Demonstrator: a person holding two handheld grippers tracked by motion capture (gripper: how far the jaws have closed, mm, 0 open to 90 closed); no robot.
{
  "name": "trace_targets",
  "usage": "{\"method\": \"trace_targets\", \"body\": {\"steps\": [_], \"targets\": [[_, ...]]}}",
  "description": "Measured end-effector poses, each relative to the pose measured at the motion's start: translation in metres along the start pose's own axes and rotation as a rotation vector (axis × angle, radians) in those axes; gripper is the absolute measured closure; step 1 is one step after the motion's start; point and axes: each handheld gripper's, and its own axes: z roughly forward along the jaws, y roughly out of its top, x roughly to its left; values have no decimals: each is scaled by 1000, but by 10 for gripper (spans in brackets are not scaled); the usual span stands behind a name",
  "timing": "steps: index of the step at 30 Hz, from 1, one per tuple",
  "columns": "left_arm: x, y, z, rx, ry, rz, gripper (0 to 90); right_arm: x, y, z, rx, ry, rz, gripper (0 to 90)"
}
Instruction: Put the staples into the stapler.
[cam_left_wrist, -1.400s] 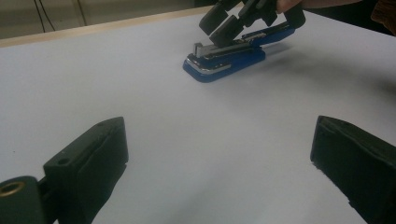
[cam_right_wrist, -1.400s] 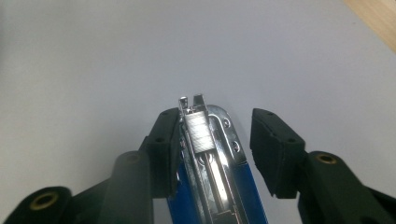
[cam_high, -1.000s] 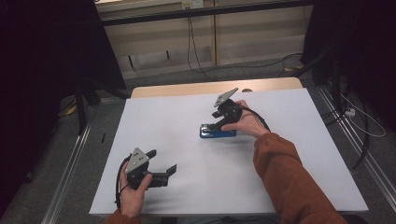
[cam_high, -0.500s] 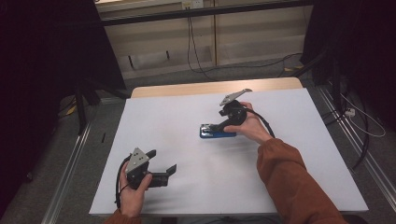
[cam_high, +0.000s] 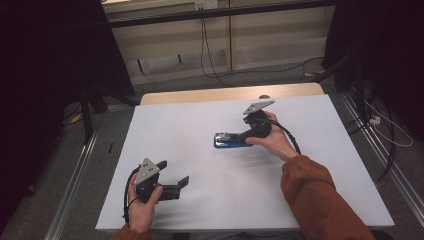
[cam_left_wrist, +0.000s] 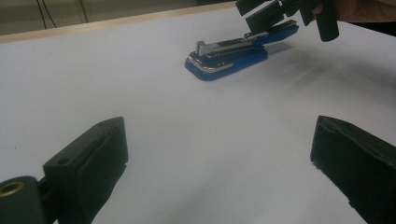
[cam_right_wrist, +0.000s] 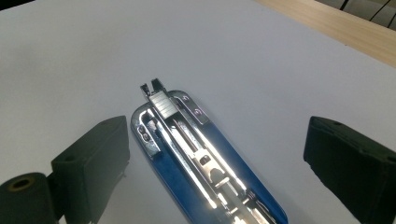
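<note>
A blue stapler (cam_high: 232, 140) with a bright metal top lies flat on the white table (cam_high: 210, 200), a little right of centre. My right gripper (cam_high: 246, 136) hovers at its right end, tilted down over it. Its jaws have just been opening and stand wide; in the right gripper view the stapler (cam_right_wrist: 196, 158) runs between them without touching either pad, so the right gripper (cam_right_wrist: 217, 135) is open. My left gripper (cam_high: 175, 171) rests near the table's front left, open with nothing in it. In its own view the left gripper (cam_left_wrist: 217, 140) faces the stapler (cam_left_wrist: 229, 53) and the right gripper (cam_left_wrist: 280, 11) beyond.
The table's far edge is a bare wooden strip (cam_high: 225, 94). Metal rails (cam_high: 75, 175) run along the floor on both sides, and cables (cam_high: 385, 135) trail on the right. Dark curtains stand at the left and right.
The right hand has drawn its gripper a little to the right along the stapler, which stays where it lay. The left gripper has not moved.
</note>
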Motion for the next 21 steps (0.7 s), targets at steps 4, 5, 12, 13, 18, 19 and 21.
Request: {"method": "trace_targets", "body": {"steps": [4,5,12,13,18,19,21], "targets": [[0,0,0,1,1,1,42,0,-4,-4,-27,-31,15,72],[0,0,0,1,1,1,42,1,-4,-7,-48,-51,6,77],[1,0,1,1,8,7,42,5,-9,-22,-114,-83,38,75],[1,0,1,4,10,6,42,4,-11,-24,-110,-89,39,74],[2,-1,0,3,13,-1,42,4,-20,-32,-127,-124,68,67],[3,-1,-1,4,14,-1,42,4,-21,-34,-128,-127,73,65],[4,-1,-1,2,16,-6,42,4,-23,-37,-124,-126,68,65]]}}
